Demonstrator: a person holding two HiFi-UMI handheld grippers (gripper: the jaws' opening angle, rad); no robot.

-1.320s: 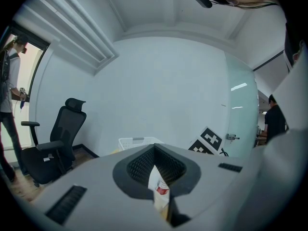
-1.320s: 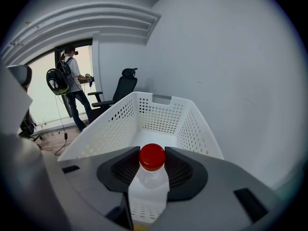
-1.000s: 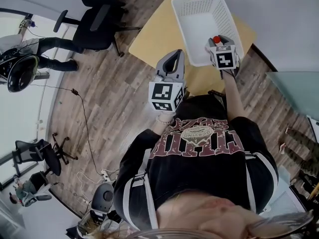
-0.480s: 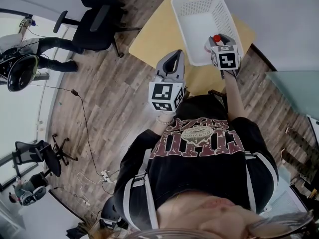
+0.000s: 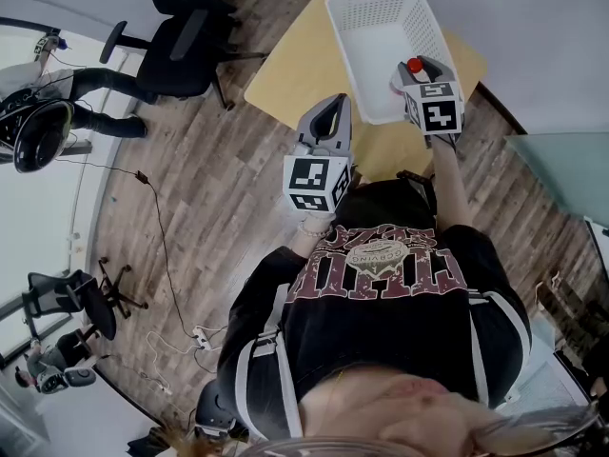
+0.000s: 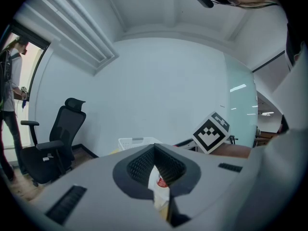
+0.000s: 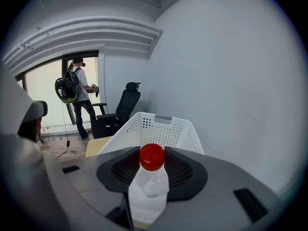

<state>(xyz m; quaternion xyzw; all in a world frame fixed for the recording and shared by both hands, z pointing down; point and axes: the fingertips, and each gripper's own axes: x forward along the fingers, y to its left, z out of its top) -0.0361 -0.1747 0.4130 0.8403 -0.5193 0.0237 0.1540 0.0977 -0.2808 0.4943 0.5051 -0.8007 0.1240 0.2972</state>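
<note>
My right gripper (image 7: 152, 173) is shut on a clear plastic bottle (image 7: 149, 191) with a red cap (image 7: 152, 156), held upright. In the head view the right gripper (image 5: 417, 70) hangs over the near right corner of a white perforated basket (image 5: 350, 48); that basket (image 7: 155, 131) lies ahead and below in the right gripper view. My left gripper (image 6: 155, 173) is shut on a small white packet (image 6: 159, 190) with a red mark. In the head view the left gripper (image 5: 330, 112) is held above the floor, left of the basket. The right gripper's marker cube (image 6: 211, 132) shows in the left gripper view.
The basket stands on a yellow table (image 5: 290, 72) by a white wall. A black office chair (image 5: 181, 46) stands on the wooden floor beyond the table. A person with a backpack (image 7: 76, 93) stands at the doorway. A cable (image 5: 157, 227) trails across the floor.
My right gripper has risen and drawn back with the bottle, so the basket looks lower and farther. Its marker cube sits higher in the left gripper view. The left gripper has barely moved.
</note>
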